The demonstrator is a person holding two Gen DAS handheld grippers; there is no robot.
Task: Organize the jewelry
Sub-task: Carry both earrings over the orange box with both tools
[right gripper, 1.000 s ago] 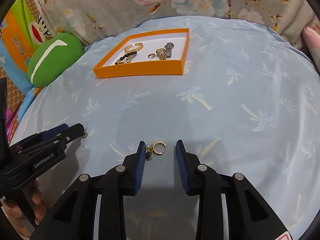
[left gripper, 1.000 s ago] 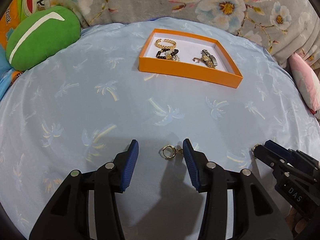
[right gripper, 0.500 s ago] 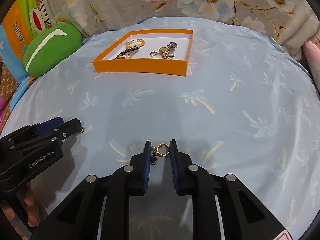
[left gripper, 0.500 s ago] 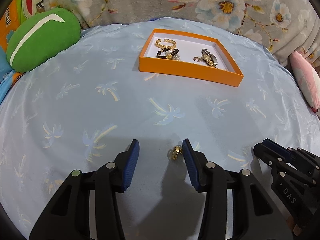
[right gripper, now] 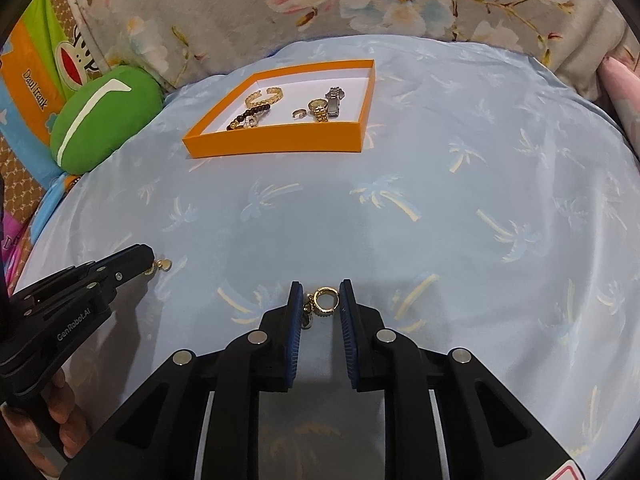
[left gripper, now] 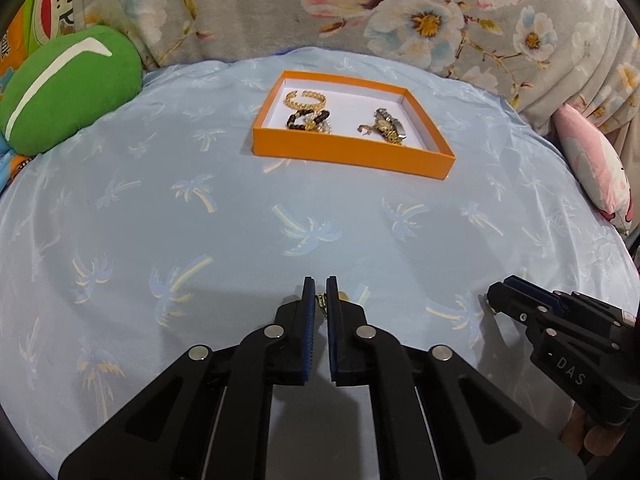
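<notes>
An orange tray [left gripper: 352, 156] [right gripper: 276, 142] on the blue palm-print cloth holds a gold bangle [left gripper: 306, 99], a dark bead bracelet [left gripper: 308, 117], a watch [left gripper: 388, 126] and a small ring. My left gripper [left gripper: 320, 300] is shut on a gold earring [left gripper: 321, 303], whose charm sticks out past the tips in the right wrist view [right gripper: 162, 266]. My right gripper [right gripper: 321, 304] has its jaws narrowly apart around a second gold hoop earring [right gripper: 324, 300], the pads close to or touching it.
A green cushion [left gripper: 68, 88] lies at the far left, a pink cushion [left gripper: 592, 168] at the right edge. Floral fabric [left gripper: 360, 12] rises behind the tray. The right gripper's body [left gripper: 560, 328] shows in the left wrist view.
My left gripper has closed on its earring. My right gripper closed in on its hoop earring, then its jaws spread slightly.
</notes>
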